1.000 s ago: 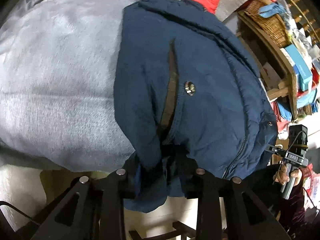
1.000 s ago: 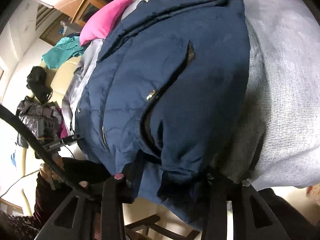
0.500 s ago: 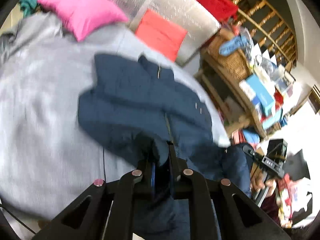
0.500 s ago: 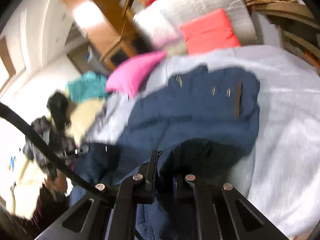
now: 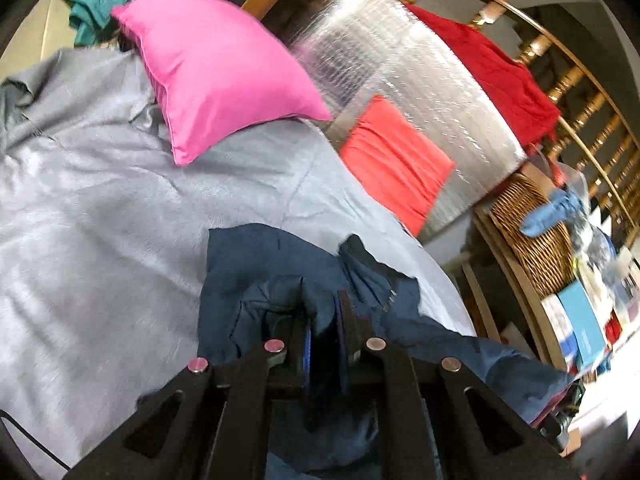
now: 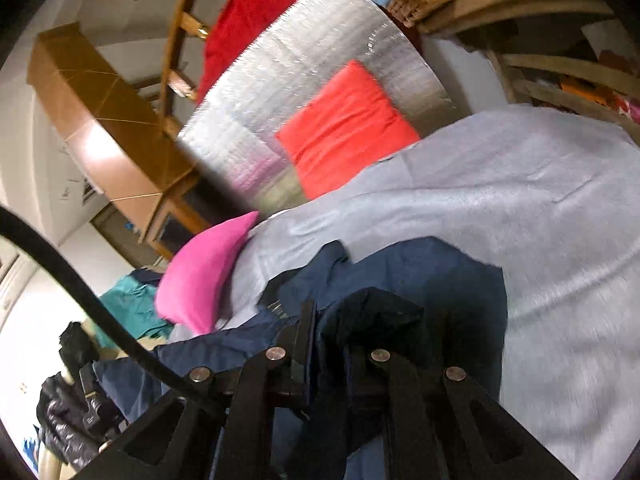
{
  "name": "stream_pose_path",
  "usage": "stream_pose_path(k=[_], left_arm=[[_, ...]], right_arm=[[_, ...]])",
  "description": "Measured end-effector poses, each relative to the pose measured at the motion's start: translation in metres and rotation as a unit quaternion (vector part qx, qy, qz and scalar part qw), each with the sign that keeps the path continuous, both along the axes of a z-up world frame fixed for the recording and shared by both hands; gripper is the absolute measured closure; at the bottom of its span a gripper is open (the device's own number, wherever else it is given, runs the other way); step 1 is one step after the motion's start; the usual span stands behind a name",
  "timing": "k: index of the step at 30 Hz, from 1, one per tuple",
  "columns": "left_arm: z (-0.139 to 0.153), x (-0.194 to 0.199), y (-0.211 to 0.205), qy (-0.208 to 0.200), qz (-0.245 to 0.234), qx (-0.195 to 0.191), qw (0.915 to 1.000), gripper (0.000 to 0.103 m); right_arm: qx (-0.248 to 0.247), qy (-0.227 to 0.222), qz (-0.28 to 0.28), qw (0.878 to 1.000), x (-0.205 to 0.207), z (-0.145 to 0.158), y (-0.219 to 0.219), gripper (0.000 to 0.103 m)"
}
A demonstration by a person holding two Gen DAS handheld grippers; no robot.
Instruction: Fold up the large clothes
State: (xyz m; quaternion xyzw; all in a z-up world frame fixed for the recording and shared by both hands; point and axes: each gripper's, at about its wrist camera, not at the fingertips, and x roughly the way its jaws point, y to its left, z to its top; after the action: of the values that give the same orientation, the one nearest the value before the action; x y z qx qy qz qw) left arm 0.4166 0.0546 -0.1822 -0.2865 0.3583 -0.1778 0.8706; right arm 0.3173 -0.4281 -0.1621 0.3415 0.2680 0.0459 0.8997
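In the left wrist view, the left gripper (image 5: 324, 330) was seen closed on a bunched fold of the dark navy padded jacket (image 5: 260, 272), with cloth pinched between the blue-lined pads. The bulk of the jacket was found toward twelve o'clock from the fingertips, spread on the pale grey bed cover (image 5: 100, 208), and a further length trailed off toward four o'clock, over the bed's edge. The garment's long axis was judged to run from ten to four o'clock across this view. The bright pink square cushion (image 5: 216, 72) and the coral-red flat cushion (image 5: 394, 160) were set well beyond the jacket, at eleven and one o'clock.

In the right wrist view, the right gripper (image 6: 332, 334) was likewise seen clamped on a dark wad of the same jacket (image 6: 432, 280). Here the spread part was found at twelve to one o'clock, and the hanging length ran toward eight o'clock, where part of the other handheld device (image 6: 94, 404) was glimpsed.

Both grippers were judged about equally near the garment, one at each end of the held edge. The coming move was judged to turn on that edge being carried toward twelve o'clock, over the part lying flat, with the grey cover beyond left free.
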Motion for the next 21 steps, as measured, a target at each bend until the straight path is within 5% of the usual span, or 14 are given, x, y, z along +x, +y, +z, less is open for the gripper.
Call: stream_pose_path(k=[8, 14, 16, 18, 20, 21], left_arm=[[-0.027, 0.065, -0.013, 0.045, 0.004, 0.027, 0.9986, 0.09], [-0.045, 0.097, -0.003, 0.098, -0.024, -0.03, 0.9944, 0.079], [-0.048, 0.097, 0.008, 0.098, -0.027, -0.081, 0.9915, 0.069], [-0.05, 0.098, 0.015, 0.101, -0.031, -0.133, 0.9855, 0.053], [-0.046, 0.095, 0.017, 0.089, -0.031, -0.164, 0.982, 0.036], [-0.043, 0.094, 0.018, 0.081, -0.03, -0.171, 0.9815, 0.034]], right_arm=[[0.058, 0.056, -0.007, 0.997, 0.073, -0.047, -0.024, 0.091], [0.173, 0.076, -0.014, 0.982, 0.097, -0.08, -0.052, 0.079], [0.212, 0.061, -0.016, 0.975, 0.099, -0.083, -0.062, 0.065], [0.263, 0.023, -0.03, 0.964, 0.092, -0.083, -0.075, 0.032], [0.293, -0.028, -0.074, 0.953, 0.076, -0.079, -0.089, 0.015], [0.296, -0.058, -0.101, 0.948, 0.064, -0.075, -0.096, 0.014]])
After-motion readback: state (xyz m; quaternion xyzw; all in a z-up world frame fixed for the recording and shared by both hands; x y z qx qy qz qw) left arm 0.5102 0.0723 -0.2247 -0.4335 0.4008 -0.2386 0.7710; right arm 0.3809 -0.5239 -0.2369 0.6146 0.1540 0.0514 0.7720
